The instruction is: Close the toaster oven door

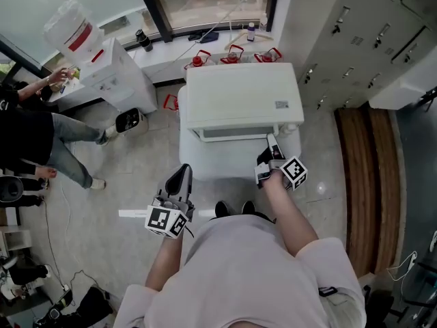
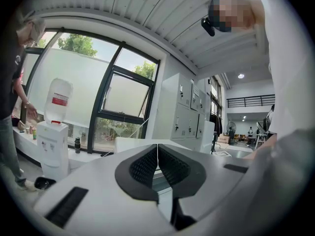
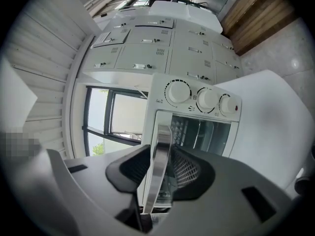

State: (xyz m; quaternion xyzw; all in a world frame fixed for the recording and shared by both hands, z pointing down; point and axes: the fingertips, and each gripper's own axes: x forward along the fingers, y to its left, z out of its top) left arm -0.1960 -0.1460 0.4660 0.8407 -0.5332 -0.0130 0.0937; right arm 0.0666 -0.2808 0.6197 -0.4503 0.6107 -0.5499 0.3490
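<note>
Head view: right forearm (image 1: 292, 217) toward oven (image 1: 242, 98)

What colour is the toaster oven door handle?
The handle is shiny silver; the right gripper view shows it best.

the left gripper (image 1: 180, 176) sits left of centre in the lower half of the head view, on a bare left forearm (image 1: 166, 262), and points toward the top of the frame. its jaws are pressed together with nothing between them. the right gripper (image 1: 272, 147) is right of centre and higher, on an outstretched right forearm (image 1: 292, 216). its jaws stand apart with the door handle (image 3: 158, 173) between them and a gap at one pad.
</note>
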